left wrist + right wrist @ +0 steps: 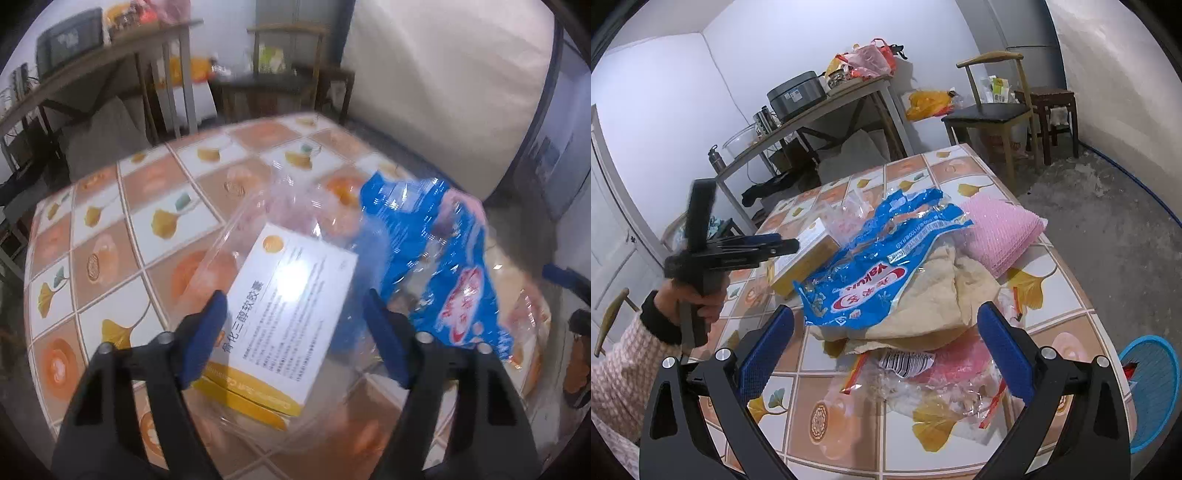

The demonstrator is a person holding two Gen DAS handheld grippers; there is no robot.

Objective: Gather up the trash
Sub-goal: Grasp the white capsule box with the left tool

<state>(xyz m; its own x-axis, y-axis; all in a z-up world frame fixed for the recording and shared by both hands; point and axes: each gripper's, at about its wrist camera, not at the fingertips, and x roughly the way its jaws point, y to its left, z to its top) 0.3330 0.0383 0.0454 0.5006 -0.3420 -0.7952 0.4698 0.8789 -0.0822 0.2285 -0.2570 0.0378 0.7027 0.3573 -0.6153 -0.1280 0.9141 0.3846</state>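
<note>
A table [1067, 280] covered in a tiled cloth of orange squares and yellow ginkgo leaves fills the foreground of both views. Beyond it, at 11 o'clock in the right wrist view, a long side table [827, 110] carries a grey cooker [796, 94] and plastic bags; at 1 o'clock a wooden chair [993, 110] stands with a dark stool [1051, 110] beside it. The floor is bare grey concrete, and a blue mesh basket [1152, 391] sits off the table's edge at 4 o'clock.

The trash lies heaped on the table's middle. A blue wrapper [871, 273] printed in red and white drapes over a cream cloth [942, 295]; a pink net pad [1001, 229] lies at 2 o'clock of it, and crumpled clear plastic [923, 373] with a barcode label lies nearer the camera.

A white and yellow medicine box [291, 321] rests at 9 o'clock of the blue wrapper, partly under clear film. The left gripper [295, 306] points down at it, jaws partly spread, one blue pad at the box's left edge, the other apart from it by the wrapper; whether the first pad touches is unclear. In the right wrist view a hand [701, 299] in a checked sleeve carries this gripper at 9 o'clock.

The right gripper [886, 332] hovers above the heap, jaws wide and empty, the cream cloth and clear plastic between its fingers at 12 o'clock.
</note>
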